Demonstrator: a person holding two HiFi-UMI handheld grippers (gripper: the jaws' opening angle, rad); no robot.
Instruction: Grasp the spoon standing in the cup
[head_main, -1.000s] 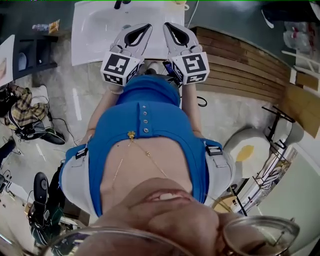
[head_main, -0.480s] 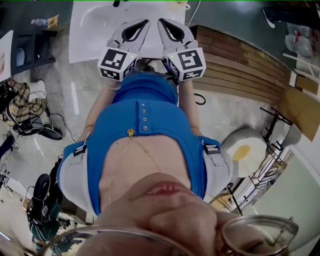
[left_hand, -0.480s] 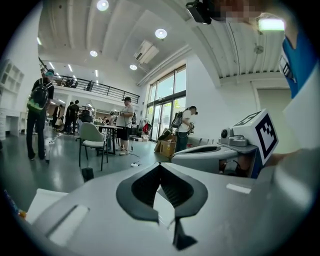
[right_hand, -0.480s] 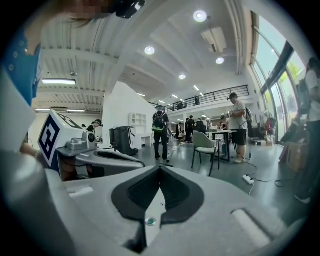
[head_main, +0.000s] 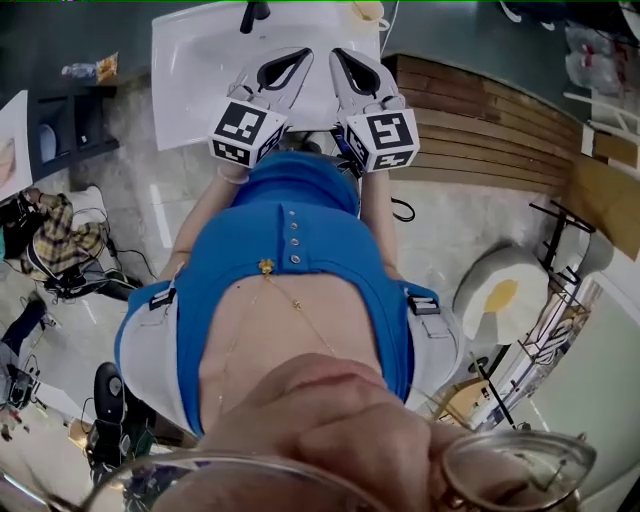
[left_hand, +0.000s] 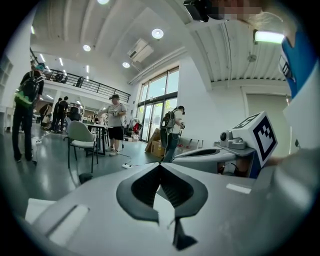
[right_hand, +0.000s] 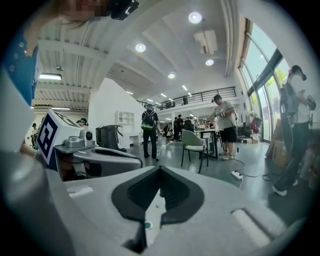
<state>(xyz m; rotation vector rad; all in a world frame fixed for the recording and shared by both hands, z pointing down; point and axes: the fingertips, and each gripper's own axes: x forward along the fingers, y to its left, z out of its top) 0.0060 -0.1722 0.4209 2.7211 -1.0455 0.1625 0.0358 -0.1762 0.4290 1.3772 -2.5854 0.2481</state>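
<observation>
In the head view both grippers are held up side by side in front of the person's blue top, over the near edge of a white table (head_main: 190, 70). My left gripper (head_main: 304, 53) is shut, its jaws meeting at the tip with nothing between them. Beside it, my right gripper (head_main: 336, 53) is shut and empty too. A small pale cup-like thing (head_main: 367, 10) sits at the table's far edge; I cannot make out a spoon. Both gripper views look out level into a large hall: the left gripper (left_hand: 160, 164) and right gripper (right_hand: 160, 168) each show closed jaws.
A dark object (head_main: 255, 12) stands at the table's far edge. Wooden slats (head_main: 480, 130) lie to the right, with a round white stool (head_main: 497, 295) below them. Bags and cables (head_main: 50, 240) clutter the floor at left. People and a chair (left_hand: 80, 135) stand in the hall.
The head view has shifted, showing more of the table's far edge. Both grippers stay shut and side by side, slightly further right in the frame.
</observation>
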